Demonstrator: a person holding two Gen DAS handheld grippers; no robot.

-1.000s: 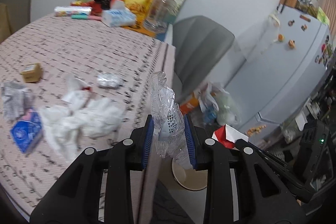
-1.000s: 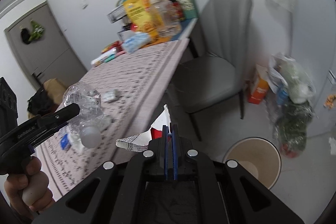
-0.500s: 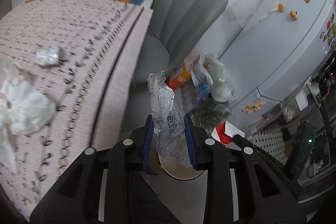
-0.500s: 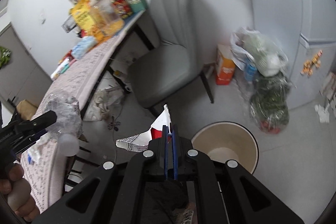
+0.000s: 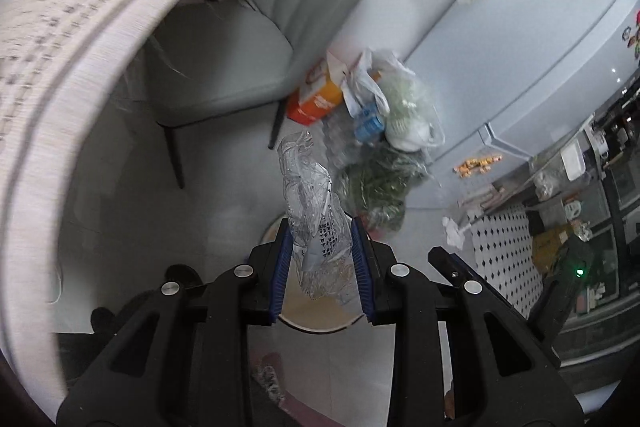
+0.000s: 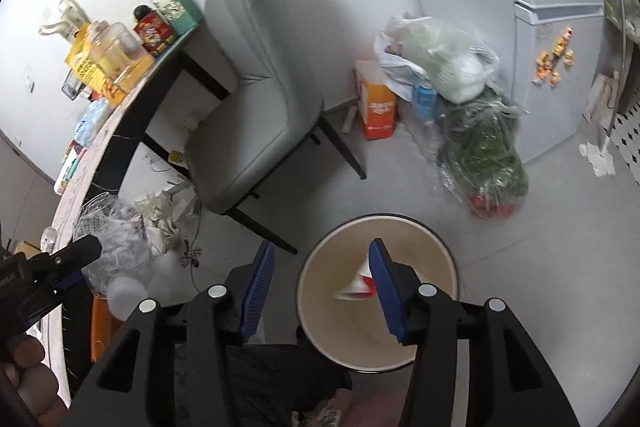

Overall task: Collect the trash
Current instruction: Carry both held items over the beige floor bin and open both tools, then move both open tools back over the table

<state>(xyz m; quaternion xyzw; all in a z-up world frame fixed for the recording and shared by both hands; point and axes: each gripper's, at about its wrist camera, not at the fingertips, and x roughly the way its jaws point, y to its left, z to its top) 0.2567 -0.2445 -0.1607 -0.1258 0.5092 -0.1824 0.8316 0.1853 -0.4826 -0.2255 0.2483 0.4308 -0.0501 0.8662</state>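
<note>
Below the right tongs [image 6: 320, 291], whose jaws have just been opening, the wrapper [image 6: 358, 285] falls into the bin [image 6: 446, 263]; left tongs [image 5: 322, 271] clamp the bottle [image 5: 310, 211] above it.

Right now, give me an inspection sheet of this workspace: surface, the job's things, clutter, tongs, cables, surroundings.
Surface: table with patterned cloth at left; grey floor below.
Job's things: clear crumpled plastic wrapper; red and white paper scrap blurred inside the beige trash bin.
Clutter: orange carton, bagged greens, white plastic bag on the floor.
Tongs: left tongs clamped on the wrapper above the bin; right tongs have just been opening, nothing pressed between the pads.
Cables: thin wire on the floor under the table.
Surroundings: grey chair, pale fridge with magnets.
</note>
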